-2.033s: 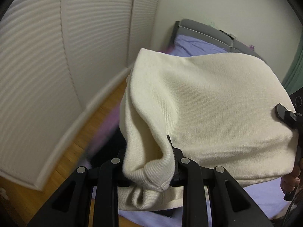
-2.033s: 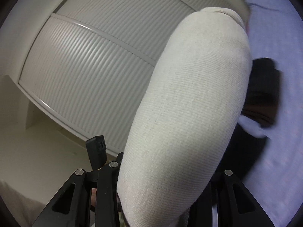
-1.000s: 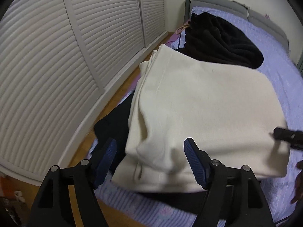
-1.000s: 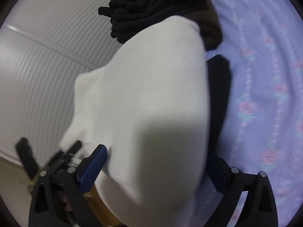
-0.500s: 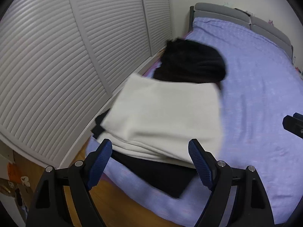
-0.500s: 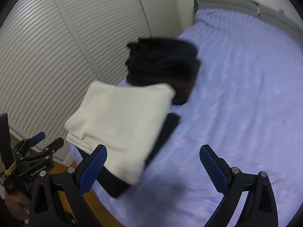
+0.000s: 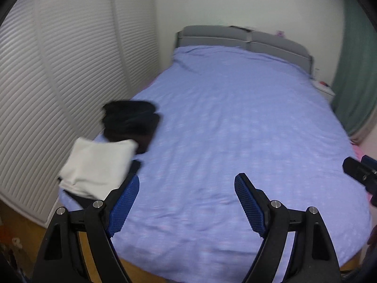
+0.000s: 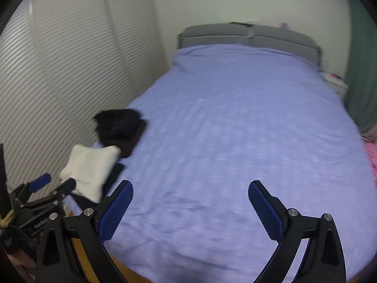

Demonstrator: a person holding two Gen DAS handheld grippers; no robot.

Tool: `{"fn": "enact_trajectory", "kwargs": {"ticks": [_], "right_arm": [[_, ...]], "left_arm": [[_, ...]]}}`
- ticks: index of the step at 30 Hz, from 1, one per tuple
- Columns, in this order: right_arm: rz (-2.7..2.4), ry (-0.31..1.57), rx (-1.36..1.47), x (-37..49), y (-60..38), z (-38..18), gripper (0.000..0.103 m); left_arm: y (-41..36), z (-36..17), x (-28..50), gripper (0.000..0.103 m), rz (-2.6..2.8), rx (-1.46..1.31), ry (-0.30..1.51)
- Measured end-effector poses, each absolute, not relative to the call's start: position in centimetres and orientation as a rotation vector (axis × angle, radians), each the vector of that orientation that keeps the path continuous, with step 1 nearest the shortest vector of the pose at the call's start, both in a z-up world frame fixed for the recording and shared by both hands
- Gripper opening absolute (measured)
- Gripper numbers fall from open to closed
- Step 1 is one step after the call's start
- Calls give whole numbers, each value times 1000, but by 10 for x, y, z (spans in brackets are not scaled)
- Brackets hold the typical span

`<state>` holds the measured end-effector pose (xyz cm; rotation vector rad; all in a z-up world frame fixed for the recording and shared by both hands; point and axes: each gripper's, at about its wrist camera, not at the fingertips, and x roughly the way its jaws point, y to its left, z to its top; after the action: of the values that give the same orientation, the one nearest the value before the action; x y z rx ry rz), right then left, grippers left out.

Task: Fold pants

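The folded cream pants (image 7: 99, 167) lie at the near left corner of the bed, on top of a flat black garment (image 7: 77, 197); they also show in the right wrist view (image 8: 90, 171). My left gripper (image 7: 186, 189) is open and empty, above the near part of the bed, to the right of the pants. My right gripper (image 8: 189, 195) is open and empty over the near middle of the bed. The left gripper also shows at the lower left of the right wrist view (image 8: 50, 185).
A pile of black clothes (image 7: 130, 122) sits on the bed just behind the cream pants. The lavender bedspread (image 7: 235, 129) runs back to a grey headboard (image 7: 245, 39). Slatted white closet doors (image 7: 59, 82) stand on the left, a green curtain (image 7: 351, 77) on the right.
Both grippers let go of the cream pants, which now lie on the left corner of the bed. Both grippers have pulled back and swung right, open.
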<state>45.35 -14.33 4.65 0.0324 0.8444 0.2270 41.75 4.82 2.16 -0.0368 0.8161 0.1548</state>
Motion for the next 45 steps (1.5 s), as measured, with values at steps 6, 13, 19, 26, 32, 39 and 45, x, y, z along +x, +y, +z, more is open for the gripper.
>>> {"fn": "enact_trajectory", "kwargs": {"ticks": [6,13,19,26,32,39,45], "right_arm": [[87,827,72,421,-261,82,99],[-30,772,71,387,-330,124,99],[-90,704,59,357,-343,163,99],[-113,716,81,324,-337,176,99],[-149,697,81,297,-325,185,99],[-145,694,72,276,-309,183,99],[-109,670,45,262,-291,186,99]], "left_arm": [[-58,59,416,83,36,43,819],[-122,98,401,87,-40,73,811],[-129,127,378,92,-60,80,777],[-110,138,345,92,-54,79,789],[-86,143,318,92,-42,80,760],[-65,146,293,93,-19,61,730],[-55,146,286,93,2,36,727]]}}
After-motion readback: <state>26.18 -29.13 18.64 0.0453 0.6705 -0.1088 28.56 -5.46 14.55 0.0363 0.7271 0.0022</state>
